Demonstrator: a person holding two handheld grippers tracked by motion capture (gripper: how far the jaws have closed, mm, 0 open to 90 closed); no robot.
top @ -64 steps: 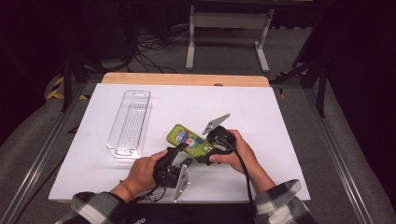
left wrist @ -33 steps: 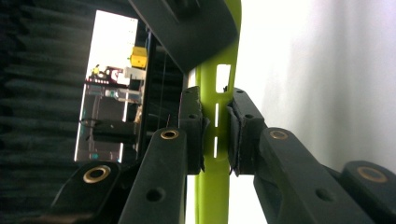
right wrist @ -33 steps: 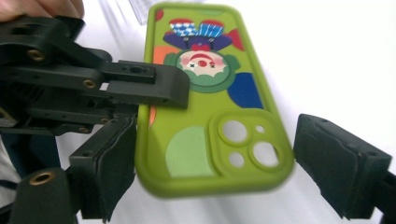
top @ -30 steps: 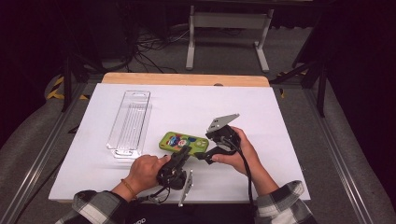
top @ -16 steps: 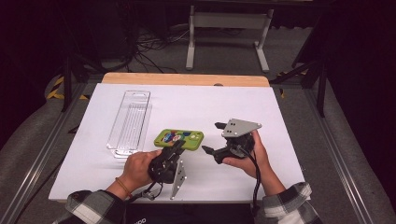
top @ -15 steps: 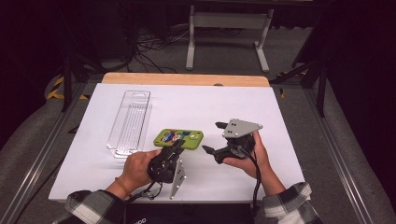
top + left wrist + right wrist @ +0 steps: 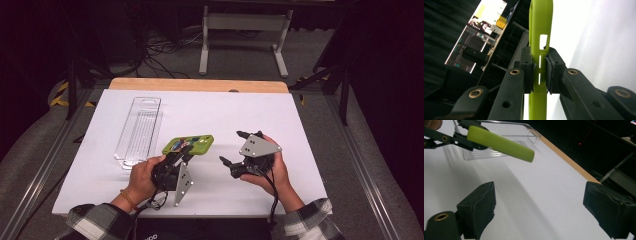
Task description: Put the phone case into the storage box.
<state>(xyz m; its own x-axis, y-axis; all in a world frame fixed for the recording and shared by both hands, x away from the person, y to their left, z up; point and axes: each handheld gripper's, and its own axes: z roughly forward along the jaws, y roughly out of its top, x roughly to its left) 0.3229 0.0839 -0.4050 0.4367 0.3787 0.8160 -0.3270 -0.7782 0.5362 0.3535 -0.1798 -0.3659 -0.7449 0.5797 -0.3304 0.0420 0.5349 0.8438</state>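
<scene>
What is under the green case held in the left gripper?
Under the green case lies bare white table; it hangs clear, clamped by the left gripper. The table directly beneath is hidden in the high view.

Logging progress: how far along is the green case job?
Done: green case is off the table, clamped in the left gripper. In hand: it hangs beside the clear tray. The right gripper is open and empty. Left: placing it, probably in the tray.

High view overlooks table [image 7: 300,120]; gripper views sit close, sharing it.
</scene>
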